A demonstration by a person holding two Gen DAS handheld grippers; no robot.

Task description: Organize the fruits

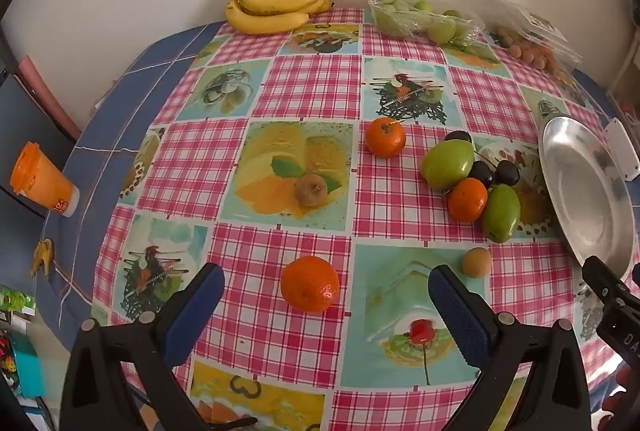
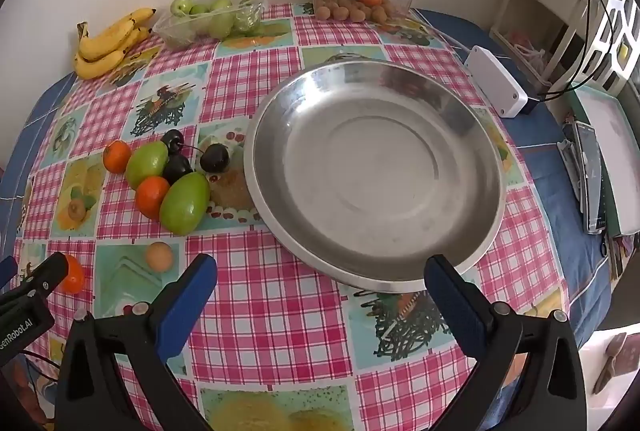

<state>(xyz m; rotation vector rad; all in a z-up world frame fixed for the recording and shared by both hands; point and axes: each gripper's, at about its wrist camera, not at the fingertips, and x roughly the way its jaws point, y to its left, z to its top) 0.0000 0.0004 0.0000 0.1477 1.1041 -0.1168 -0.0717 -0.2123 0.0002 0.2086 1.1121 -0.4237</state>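
above the tablecloth (image 1: 312,87), both grippers' fingers (image 1: 200,295) (image 2: 456,295) gape wide, holding nothing.

The left gripper (image 2: 38,281), left of the steel bowl (image 2: 472,135), bears "enRobot.AI", its first letter cut off. Remaining labels are illegible.

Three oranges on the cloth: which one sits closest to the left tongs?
The lone orange right ahead of the open left tongs. The second orange lies farther back, and the third is wedged in the fruit cluster beside the steel bowl.
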